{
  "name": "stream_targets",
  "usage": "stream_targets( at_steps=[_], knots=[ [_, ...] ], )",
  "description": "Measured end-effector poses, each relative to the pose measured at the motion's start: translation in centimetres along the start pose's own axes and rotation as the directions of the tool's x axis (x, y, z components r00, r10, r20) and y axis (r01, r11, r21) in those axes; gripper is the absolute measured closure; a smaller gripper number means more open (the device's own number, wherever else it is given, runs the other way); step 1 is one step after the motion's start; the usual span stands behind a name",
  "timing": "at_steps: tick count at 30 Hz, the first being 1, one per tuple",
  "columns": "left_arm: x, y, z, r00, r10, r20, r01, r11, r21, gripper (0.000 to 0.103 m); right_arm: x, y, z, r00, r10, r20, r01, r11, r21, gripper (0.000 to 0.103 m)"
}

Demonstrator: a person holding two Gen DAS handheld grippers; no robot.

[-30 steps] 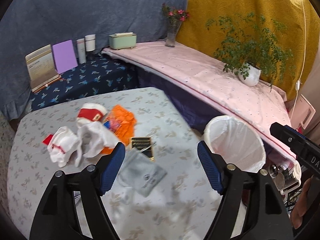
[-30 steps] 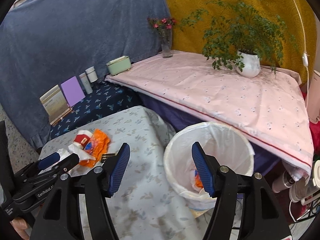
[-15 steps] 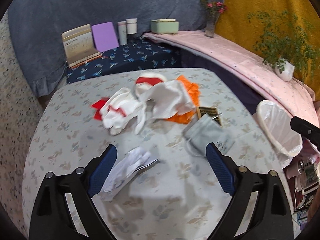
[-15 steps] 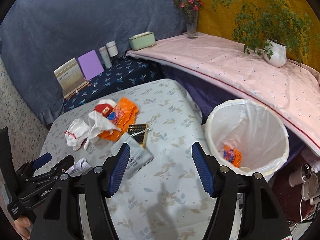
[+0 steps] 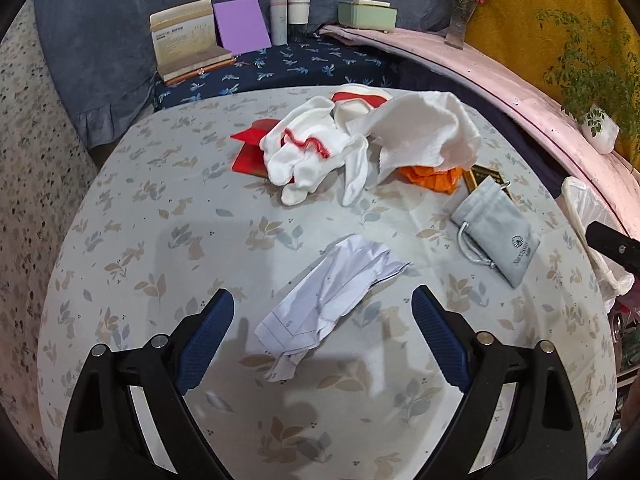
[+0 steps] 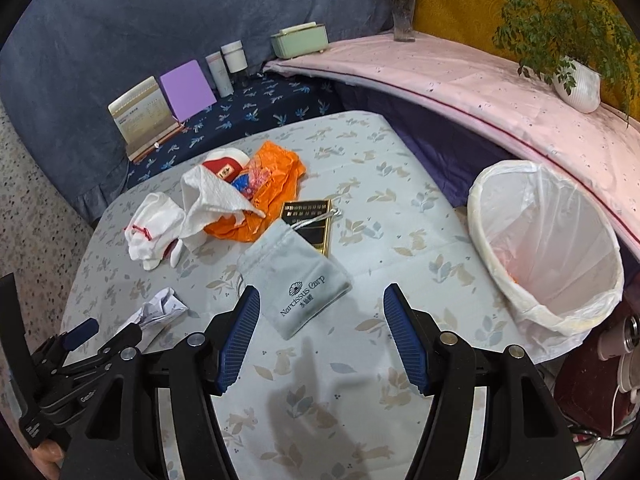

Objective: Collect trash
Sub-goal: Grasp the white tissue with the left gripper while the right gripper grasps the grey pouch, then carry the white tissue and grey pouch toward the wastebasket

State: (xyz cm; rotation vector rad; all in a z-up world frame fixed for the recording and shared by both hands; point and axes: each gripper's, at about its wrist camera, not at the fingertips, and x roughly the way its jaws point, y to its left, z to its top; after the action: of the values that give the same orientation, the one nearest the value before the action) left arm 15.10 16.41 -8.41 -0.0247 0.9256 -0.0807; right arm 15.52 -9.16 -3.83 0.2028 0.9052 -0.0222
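The left gripper (image 5: 322,322) has its two blue-padded fingers (image 5: 204,334) spread wide apart, holding nothing, above the round table with the pale leaf-print cloth (image 5: 140,240). A crumpled white paper receipt (image 5: 328,292) lies flat on the cloth between and just ahead of those fingers, touching neither. Further ahead of the fingers sits a heap of refuse: white fabric gloves with red trim (image 5: 308,156), a white paper towel (image 5: 424,136) draped over an orange plastic bag (image 5: 434,174), and a flat red card (image 5: 250,152) partly under the gloves. Ahead and to the right of the fingers lies a grey drawstring cloth pouch (image 5: 498,232). The right gripper (image 6: 318,338) likewise has its fingers (image 6: 404,340) apart and empty. The grey pouch (image 6: 296,280) lies just ahead of them, its near corner between the fingertips, overlapping a black-and-gold flat box (image 6: 312,220). To the right of the right fingers stands a white waste bin lined with a clear plastic bag (image 6: 520,308), beside the table edge, with something orange visible inside. The left gripper (image 6: 80,344) appears at the lower left of the right wrist view, next to the crumpled receipt (image 6: 160,308).
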Motion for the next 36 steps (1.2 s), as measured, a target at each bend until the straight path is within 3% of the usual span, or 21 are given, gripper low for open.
stream_targets(
  at_steps=[2, 7, 10, 12, 16, 18, 24, 27, 36],
  knots=[
    [0.3, 0.3, 0.0, 1.000, -0.013, -0.008, 0.013, 1.000, -0.002, 0.020, 1.0, 0.2, -0.1, 1.000, -0.005, -0.013, 0.005, 1.000, 0.003, 0.041],
    [1.3, 0.6, 0.2, 0.997, -0.057, -0.044, 0.057, 0.998, -0.011, 0.037, 3.4, 0.7, -0.2, 0.999, -0.016, -0.046, 0.016, 1.000, 0.003, 0.041],
    [1.6, 0.5, 0.2, 0.996, -0.075, -0.054, 0.075, 0.997, -0.007, 0.049, 4.6, 0.9, -0.2, 0.998, -0.020, -0.060, 0.021, 1.000, 0.006, 0.041],
    [1.8, 0.4, 0.2, 0.994, -0.085, -0.063, 0.085, 0.996, -0.001, 0.064, 5.3, 1.1, -0.2, 0.997, -0.023, -0.068, 0.024, 1.000, 0.007, 0.041],
    [2.0, 0.2, 0.5, 0.991, -0.113, -0.070, 0.113, 0.994, -0.003, 0.076, 6.6, 1.5, 0.0, 0.996, -0.027, -0.089, 0.028, 1.000, 0.006, 0.041],
    [2.1, 0.2, 0.7, 0.990, -0.120, -0.069, 0.120, 0.993, -0.003, 0.077, 7.3, 1.7, -0.1, 0.995, -0.031, -0.099, 0.031, 1.000, 0.002, 0.044],
    [2.0, -0.2, 0.9, 0.988, -0.137, -0.070, 0.137, 0.991, -0.004, 0.079, 8.6, 1.8, -0.7, 0.991, -0.046, -0.123, 0.045, 0.999, -0.006, 0.069],
    [1.9, -0.4, 1.1, 0.986, -0.149, -0.071, 0.149, 0.989, -0.009, 0.079, 8.6, 1.6, -0.6, 0.991, -0.020, -0.135, 0.019, 1.000, -0.005, 0.094],
    [0.1, -1.9, 2.1, 0.985, -0.171, -0.033, 0.171, 0.985, -0.004, 0.079, 4.7, 0.1, 0.7, 0.999, 0.006, -0.050, -0.004, 0.999, 0.034, 0.098]
  ],
)
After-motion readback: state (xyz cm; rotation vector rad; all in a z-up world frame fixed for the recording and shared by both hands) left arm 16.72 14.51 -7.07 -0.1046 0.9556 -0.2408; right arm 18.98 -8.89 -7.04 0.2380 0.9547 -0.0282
